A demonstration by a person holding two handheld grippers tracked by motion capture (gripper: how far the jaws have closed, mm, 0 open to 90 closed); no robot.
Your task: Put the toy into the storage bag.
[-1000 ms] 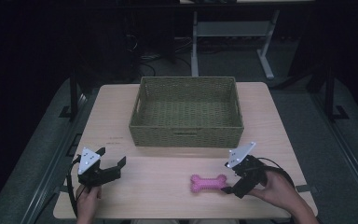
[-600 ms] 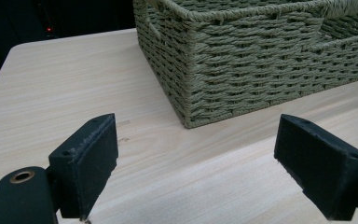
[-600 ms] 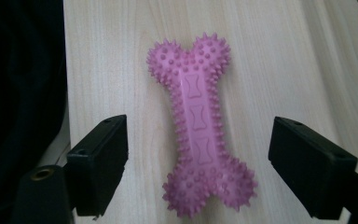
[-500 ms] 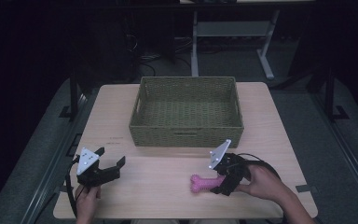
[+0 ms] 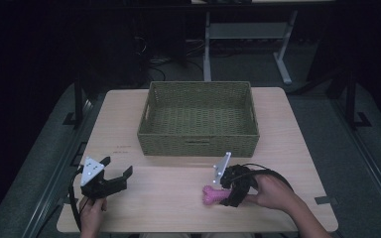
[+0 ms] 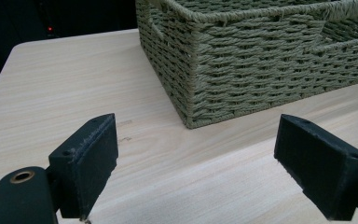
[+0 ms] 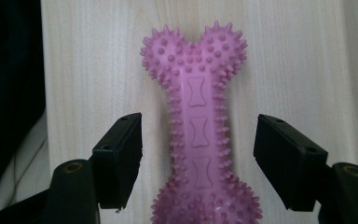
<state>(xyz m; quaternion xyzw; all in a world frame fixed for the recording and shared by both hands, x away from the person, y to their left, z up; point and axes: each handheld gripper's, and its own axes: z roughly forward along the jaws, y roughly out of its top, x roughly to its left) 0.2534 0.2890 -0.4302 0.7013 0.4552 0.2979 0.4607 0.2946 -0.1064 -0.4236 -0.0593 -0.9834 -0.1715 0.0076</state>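
Closing my right tongs (image 7: 198, 154) around the pink spiked bone (image 7: 196, 135) near the desk's front edge, pads not yet touching, I risk it squirting free off-centre.

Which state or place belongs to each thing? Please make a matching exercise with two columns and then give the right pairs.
Things:
1. pink bone toy
2. woven basket
3. left gripper
4. right gripper

Places or states:
A. stands at the far middle of the table, nothing inside
B. open over bare wood, near the basket's corner
C. lies flat on the table between two black jaws
D. astride the toy's shaft, jaws just closing in, pads not yet touching

Pairs: 1-C, 2-A, 3-B, 4-D
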